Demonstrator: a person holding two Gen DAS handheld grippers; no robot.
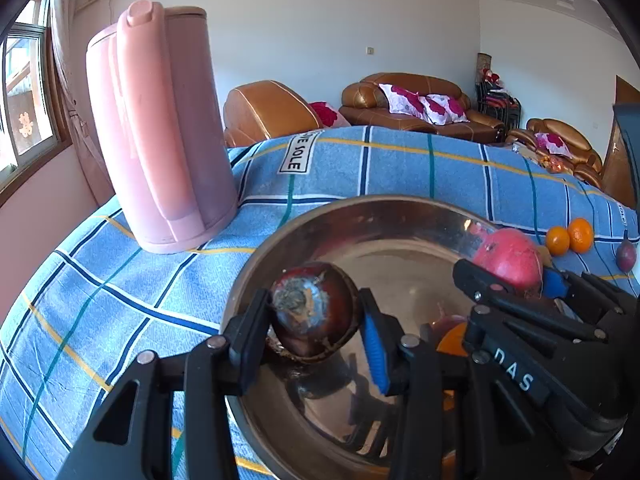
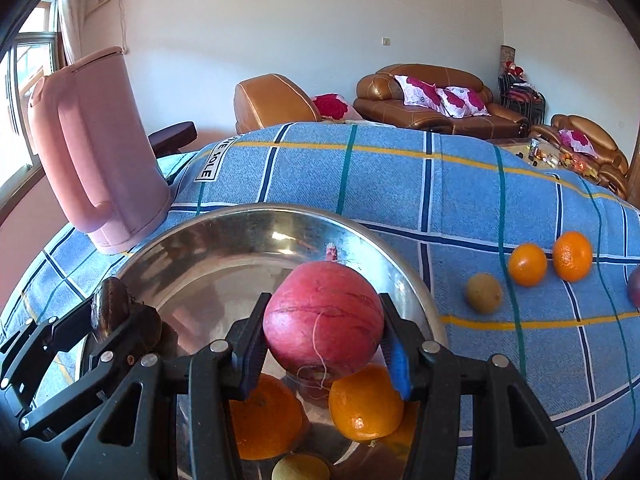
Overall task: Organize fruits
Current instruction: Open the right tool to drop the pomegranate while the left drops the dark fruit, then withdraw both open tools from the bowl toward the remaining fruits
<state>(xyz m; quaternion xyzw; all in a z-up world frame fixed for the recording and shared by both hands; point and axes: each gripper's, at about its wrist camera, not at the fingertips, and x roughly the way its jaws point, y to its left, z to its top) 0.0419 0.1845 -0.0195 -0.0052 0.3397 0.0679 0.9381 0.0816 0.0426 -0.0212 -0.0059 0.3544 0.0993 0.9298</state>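
The task looks partly done. The metal bowl [image 2: 240,236] on the blue checked surface [image 2: 440,184] already holds two oranges [image 2: 364,404] and a small yellowish fruit at its 6 o'clock edge. Outside the bowl, at 3 o'clock in the right wrist view, two more oranges [image 2: 528,264], a brownish kiwi [image 2: 483,293] and a purple fruit at the frame edge are left to collect.

The left gripper [image 1: 316,316] has its jaws clamped on a dark brown fruit [image 1: 314,308] over the bowl's 9 o'clock side. The right gripper [image 2: 324,338] has its jaws clamped on a red pomegranate [image 2: 324,324] above the oranges. Both grippers tilt downward into the bowl, side by side, apparently about to release. A pink kettle [image 1: 160,128] stands at 11 o'clock.
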